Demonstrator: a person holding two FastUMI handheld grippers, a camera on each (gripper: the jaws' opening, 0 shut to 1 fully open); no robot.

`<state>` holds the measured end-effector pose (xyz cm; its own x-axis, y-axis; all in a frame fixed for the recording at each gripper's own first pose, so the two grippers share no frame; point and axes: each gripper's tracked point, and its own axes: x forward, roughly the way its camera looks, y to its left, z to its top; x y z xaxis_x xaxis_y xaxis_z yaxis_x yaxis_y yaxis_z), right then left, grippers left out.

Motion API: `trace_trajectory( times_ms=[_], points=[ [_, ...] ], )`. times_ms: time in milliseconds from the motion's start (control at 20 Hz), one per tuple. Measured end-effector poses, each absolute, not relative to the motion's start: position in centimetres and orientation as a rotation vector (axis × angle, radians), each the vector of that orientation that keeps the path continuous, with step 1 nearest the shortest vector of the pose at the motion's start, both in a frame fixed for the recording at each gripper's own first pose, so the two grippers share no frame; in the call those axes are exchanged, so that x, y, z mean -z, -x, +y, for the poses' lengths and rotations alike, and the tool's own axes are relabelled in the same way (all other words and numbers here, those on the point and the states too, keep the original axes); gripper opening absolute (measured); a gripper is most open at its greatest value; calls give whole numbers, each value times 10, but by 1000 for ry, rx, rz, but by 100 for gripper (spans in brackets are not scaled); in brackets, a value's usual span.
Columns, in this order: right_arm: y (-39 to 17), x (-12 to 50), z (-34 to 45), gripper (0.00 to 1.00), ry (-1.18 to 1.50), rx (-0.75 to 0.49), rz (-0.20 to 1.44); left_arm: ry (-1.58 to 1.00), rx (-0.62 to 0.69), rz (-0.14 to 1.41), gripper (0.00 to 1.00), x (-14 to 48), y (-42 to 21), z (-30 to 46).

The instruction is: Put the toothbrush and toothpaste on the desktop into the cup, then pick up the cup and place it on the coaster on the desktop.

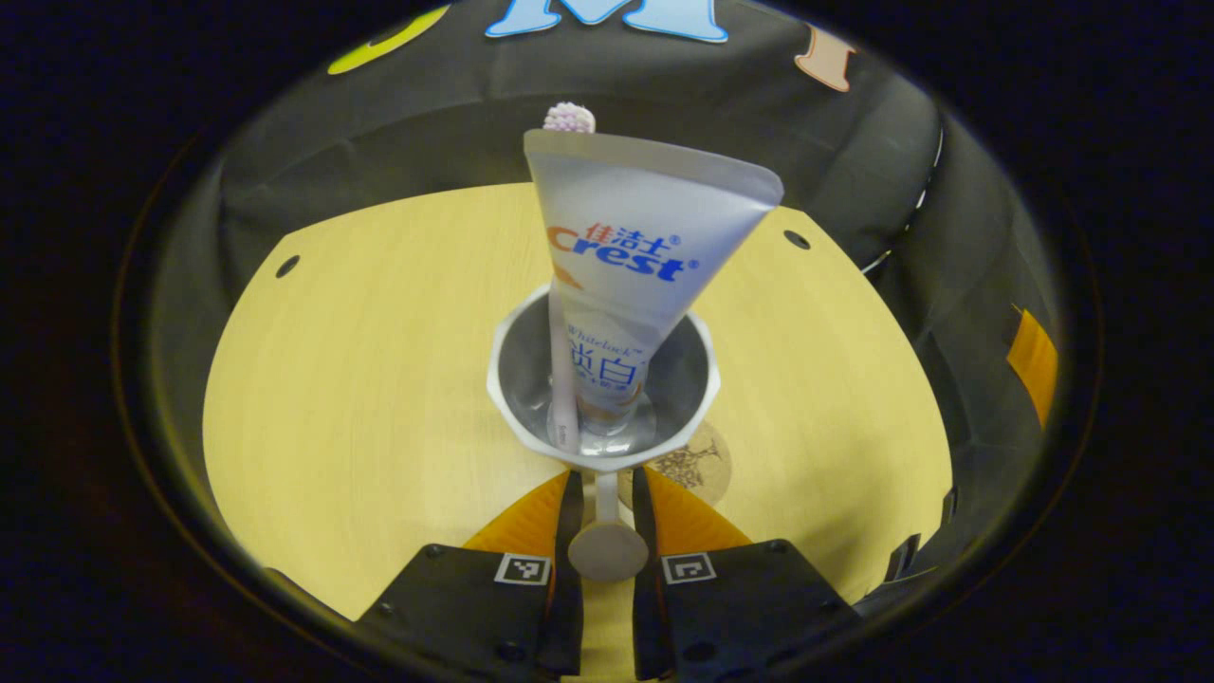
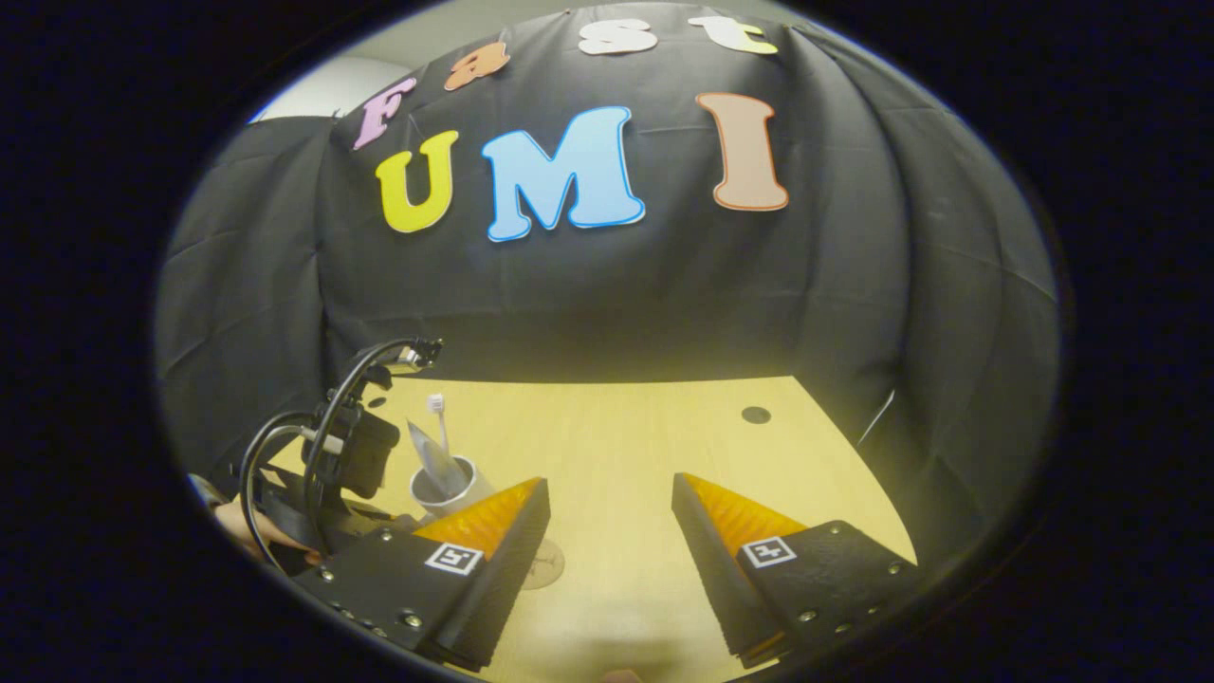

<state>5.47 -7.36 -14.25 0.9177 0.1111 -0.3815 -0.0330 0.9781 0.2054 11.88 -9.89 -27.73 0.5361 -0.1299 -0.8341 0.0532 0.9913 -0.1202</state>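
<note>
Left gripper [image 1: 607,503] is pinching the cup's [image 1: 603,379] handle just ahead of its fingers, with toothpaste [image 1: 631,266] and toothbrush [image 1: 567,118] standing inside (probably top-heavy, so carrying upright seems wise), the coaster [image 1: 697,462] lying just beyond, while the right gripper [image 2: 607,531] is hanging spread.

1. Surface [image 2: 626,446]: bare wood across the centre and right of the right gripper view; free passage.
2. Cup [image 2: 446,486]: lower left, with toothpaste [image 2: 429,455] and toothbrush [image 2: 438,417] rising from it.
3. Left tongs [image 2: 360,446]: just beside the cup, closing the left edge.
</note>
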Motion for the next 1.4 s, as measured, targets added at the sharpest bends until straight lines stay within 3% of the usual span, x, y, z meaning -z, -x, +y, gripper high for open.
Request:
trace_trajectory(
  times_ms=[900, 1150, 1350, 1400],
  points=[
    [-31, 144, -115, 84, -202, -83, 384, 6, 82, 1073, 28, 315, -118, -167],
    [-26, 136, -113, 84, -178, -124, 360, 17, 73, 1063, 34, 290, -133, -164],
    [-23, 127, -105, 84, -139, -171, 340, 55, 76, 1001, 48, 254, -153, -170],
    [-22, 124, -104, 84, -134, -176, 335, 71, 79, 979, 56, 243, -158, -173]
  ],
)
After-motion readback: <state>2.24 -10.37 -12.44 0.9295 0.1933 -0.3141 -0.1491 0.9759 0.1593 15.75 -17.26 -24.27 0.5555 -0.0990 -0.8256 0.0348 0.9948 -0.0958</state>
